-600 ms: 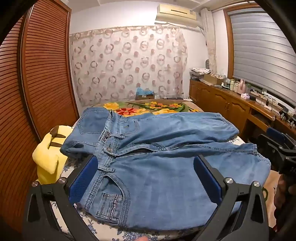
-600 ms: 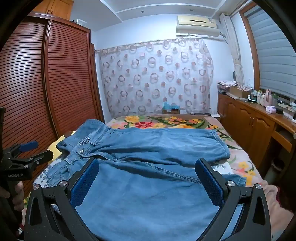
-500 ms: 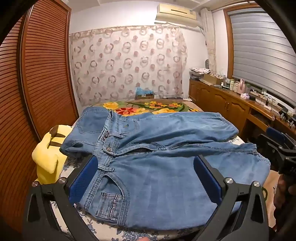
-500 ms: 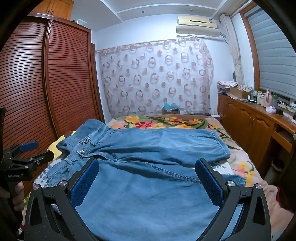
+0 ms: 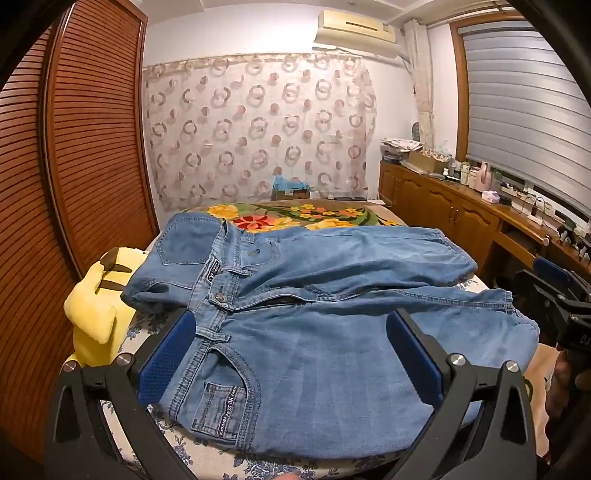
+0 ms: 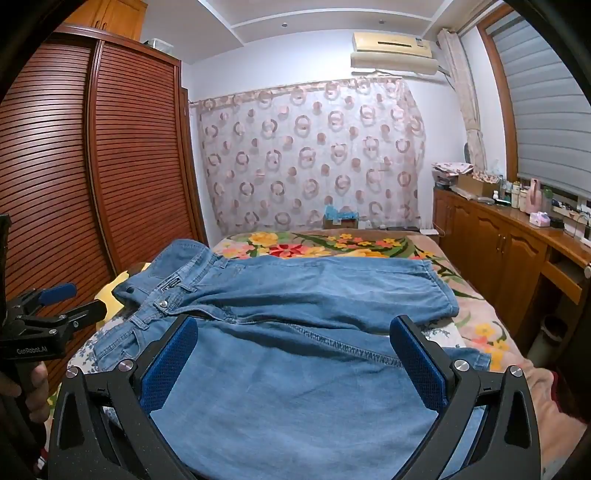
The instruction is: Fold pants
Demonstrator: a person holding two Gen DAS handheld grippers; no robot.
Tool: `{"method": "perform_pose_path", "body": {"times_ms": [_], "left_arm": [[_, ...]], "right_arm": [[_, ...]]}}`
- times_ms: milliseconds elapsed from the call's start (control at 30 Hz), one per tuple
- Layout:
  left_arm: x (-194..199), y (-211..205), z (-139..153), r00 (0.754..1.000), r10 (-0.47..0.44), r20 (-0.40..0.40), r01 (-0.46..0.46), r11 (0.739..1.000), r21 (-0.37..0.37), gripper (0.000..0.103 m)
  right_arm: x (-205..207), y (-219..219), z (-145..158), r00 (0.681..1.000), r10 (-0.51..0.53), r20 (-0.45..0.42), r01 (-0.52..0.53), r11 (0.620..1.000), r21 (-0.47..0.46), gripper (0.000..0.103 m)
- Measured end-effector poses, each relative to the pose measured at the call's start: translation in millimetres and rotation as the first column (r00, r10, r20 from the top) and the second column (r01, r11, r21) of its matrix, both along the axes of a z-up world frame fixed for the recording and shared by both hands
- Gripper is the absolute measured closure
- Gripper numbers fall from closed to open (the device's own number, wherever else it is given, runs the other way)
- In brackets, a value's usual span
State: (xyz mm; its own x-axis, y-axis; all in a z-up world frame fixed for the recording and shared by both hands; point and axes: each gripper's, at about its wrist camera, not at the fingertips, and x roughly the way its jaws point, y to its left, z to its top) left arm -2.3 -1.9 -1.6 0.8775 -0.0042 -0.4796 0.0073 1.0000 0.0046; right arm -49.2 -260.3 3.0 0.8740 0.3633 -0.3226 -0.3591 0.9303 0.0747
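Place: bedroom in a home.
Bed (image 6: 476, 314): takes up the middle, covered with a flowered blanket (image 5: 295, 218).
Wardrobe (image 6: 136, 166): tall, slatted wooden doors along the left wall.
Curtain (image 6: 310, 155): sheer, ring-patterned, hung across the far wall.
Air conditioner (image 5: 358, 27): mounted high near the ceiling.
Cabinets (image 6: 506, 254): low wooden row under the window, top crowded with bottles (image 6: 524, 194) and boxes.
Window blind (image 5: 524, 103): lowered, on the right.
Clothing: jeans (image 5: 314, 332) spread on the bed, yellow pillow (image 5: 96, 306) at its left edge.
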Motion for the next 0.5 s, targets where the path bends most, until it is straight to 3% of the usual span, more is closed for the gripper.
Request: {"method": "perform_pose_path", "body": {"times_ms": [500], "left_arm": [[-0.5, 1.5, 0.2, 1.000, -0.001, 0.004, 0.001, 1.000, -0.008, 0.000]], "right_arm": [[2.5, -1.3, -0.7, 1.000, 0.002, -0.001, -0.002, 1.000, 0.001, 0.000]]}}
